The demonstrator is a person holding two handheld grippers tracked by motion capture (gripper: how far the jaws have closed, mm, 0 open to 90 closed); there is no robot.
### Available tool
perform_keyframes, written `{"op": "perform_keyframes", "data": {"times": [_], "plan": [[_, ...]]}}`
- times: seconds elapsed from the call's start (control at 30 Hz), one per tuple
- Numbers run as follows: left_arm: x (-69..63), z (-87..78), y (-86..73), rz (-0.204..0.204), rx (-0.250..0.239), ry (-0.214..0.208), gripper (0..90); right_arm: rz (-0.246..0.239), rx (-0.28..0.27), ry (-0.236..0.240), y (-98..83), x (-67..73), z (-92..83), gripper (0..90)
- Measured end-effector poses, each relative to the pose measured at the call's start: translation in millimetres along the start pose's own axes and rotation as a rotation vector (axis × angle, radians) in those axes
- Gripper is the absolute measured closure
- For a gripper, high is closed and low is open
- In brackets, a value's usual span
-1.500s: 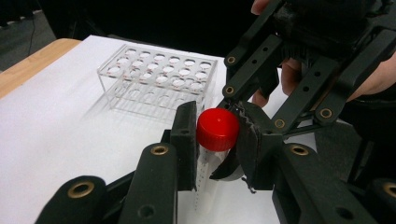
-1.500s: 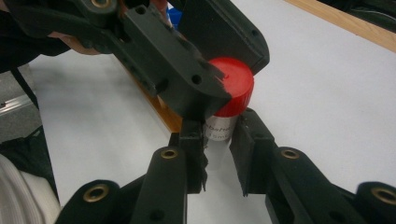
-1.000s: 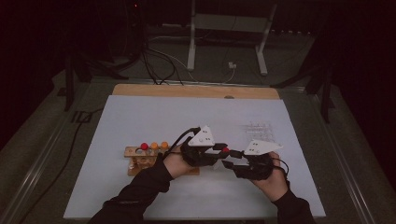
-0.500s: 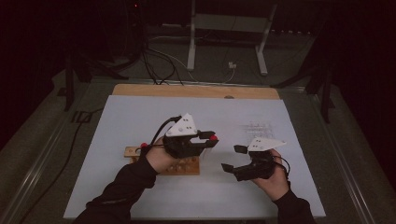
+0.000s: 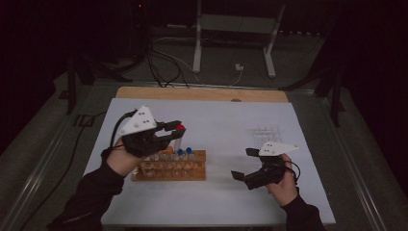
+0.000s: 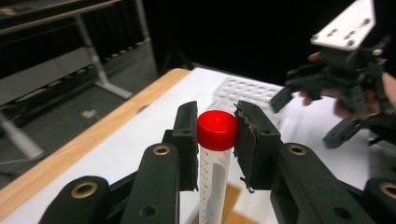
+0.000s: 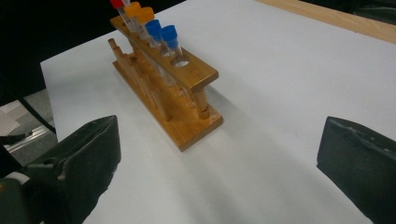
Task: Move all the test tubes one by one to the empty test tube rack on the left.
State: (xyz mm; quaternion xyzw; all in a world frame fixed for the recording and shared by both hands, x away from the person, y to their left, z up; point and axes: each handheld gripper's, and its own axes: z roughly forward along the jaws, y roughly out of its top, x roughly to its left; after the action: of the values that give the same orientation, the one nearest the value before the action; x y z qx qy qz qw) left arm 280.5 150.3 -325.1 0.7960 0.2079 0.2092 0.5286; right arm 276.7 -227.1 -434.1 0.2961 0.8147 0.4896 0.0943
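1. Clearly the tube [image 6: 214,179], red-capped, sits left of centre in the high view, above the rack [image 5: 169,166]; light, slick and brittle, best taken just under the cap
2. Left gripper [image 5: 174,129] clamps it there
3. Right gripper [image 5: 244,164] has just been opening, nothing between its jaws
4. Earlier, both grippers met mid-table; the left one has since carried the tube leftward

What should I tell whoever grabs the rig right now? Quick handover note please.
Left gripper: shut on the red-capped tube, held upright above the wooden rack.
Right gripper: jaws have just been opening, now wide apart with nothing between them, hovering over the white mat right of the rack.
Rack: orange-capped and blue-capped tubes already seated, end hole free.
Done: red-capped tube passed to the left gripper.
Left: probably seat it in the rack, then release.
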Motion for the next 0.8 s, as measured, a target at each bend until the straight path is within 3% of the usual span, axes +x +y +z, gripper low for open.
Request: {"op": "perform_keyframes", "data": {"times": [0.2,0.4,0.63,0.8], "plan": [[15.5,-33.3,-12.7,-0.035,-0.004,0.079,71.8,-0.010,0.010,-0.005,0.1,1.2,1.2,0.0],[25.8,-54.6,-34.3,-0.077,-0.004,0.137,71.8,-0.011,0.017,-0.008,-0.8,0.7,3.2,0.0],[38.7,-58.0,-65.9,-0.141,-0.026,0.171,71.9,-0.014,0.024,-0.014,-0.8,0.3,3.5,0.0],[43.0,-49.9,-86.4,-0.174,-0.055,0.153,71.9,-0.015,0.030,-0.020,-1.0,-0.2,3.8,0.0]]}}
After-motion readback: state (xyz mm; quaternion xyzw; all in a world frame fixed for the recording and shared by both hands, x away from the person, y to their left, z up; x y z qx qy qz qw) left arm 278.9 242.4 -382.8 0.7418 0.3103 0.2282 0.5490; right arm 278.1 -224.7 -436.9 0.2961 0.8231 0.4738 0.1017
